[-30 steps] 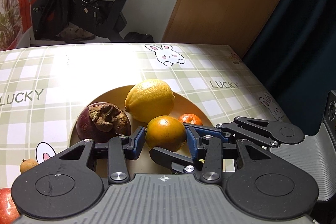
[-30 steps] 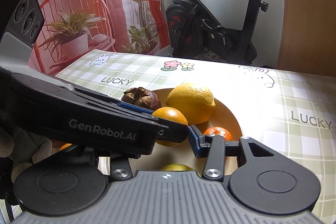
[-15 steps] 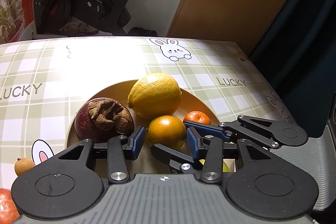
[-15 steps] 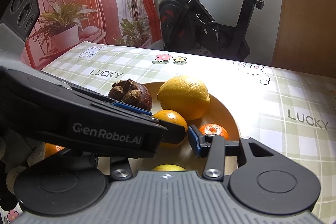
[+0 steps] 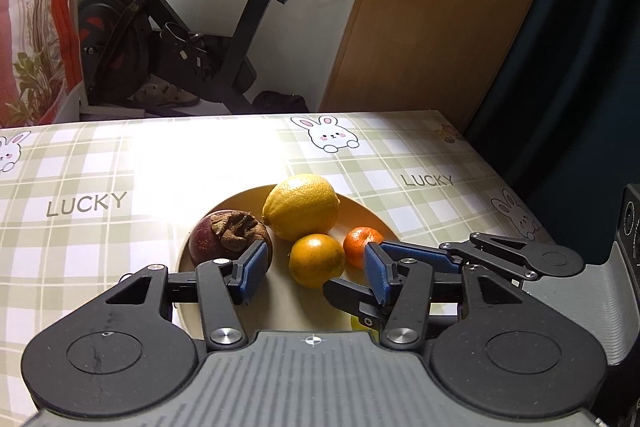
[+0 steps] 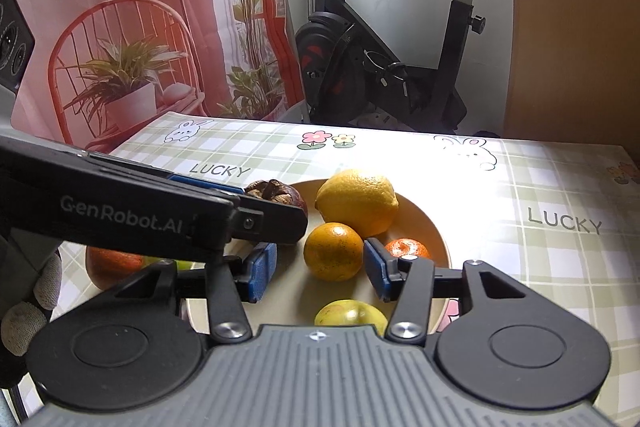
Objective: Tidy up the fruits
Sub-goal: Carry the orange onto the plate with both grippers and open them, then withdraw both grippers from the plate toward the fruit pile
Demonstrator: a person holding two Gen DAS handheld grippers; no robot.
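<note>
Plate [image 5: 224, 205] holds lemon [image 5: 301, 206] farthest, mangosteen [image 5: 230, 237] left of it, orange [image 5: 317, 259] just ahead between the left gripper [image 5: 314, 273] fingers, untouched. Tangerine [image 5: 362, 246] by the right finger; green fruit [image 6: 350, 313] nearest the right gripper [image 6: 320, 271].

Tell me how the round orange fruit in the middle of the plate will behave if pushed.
The round orange fruit would probably roll, being near-spherical on the smooth beige plate. It likely bumps the large yellow lemon close behind. Its dimpled rind probably grips well.

We see a home room: an exercise bike [image 6: 384, 67] stands behind a table [image 5: 100, 187] covered in bunny-print checked cloth, beside a plant-printed curtain [image 6: 140, 27].
</note>
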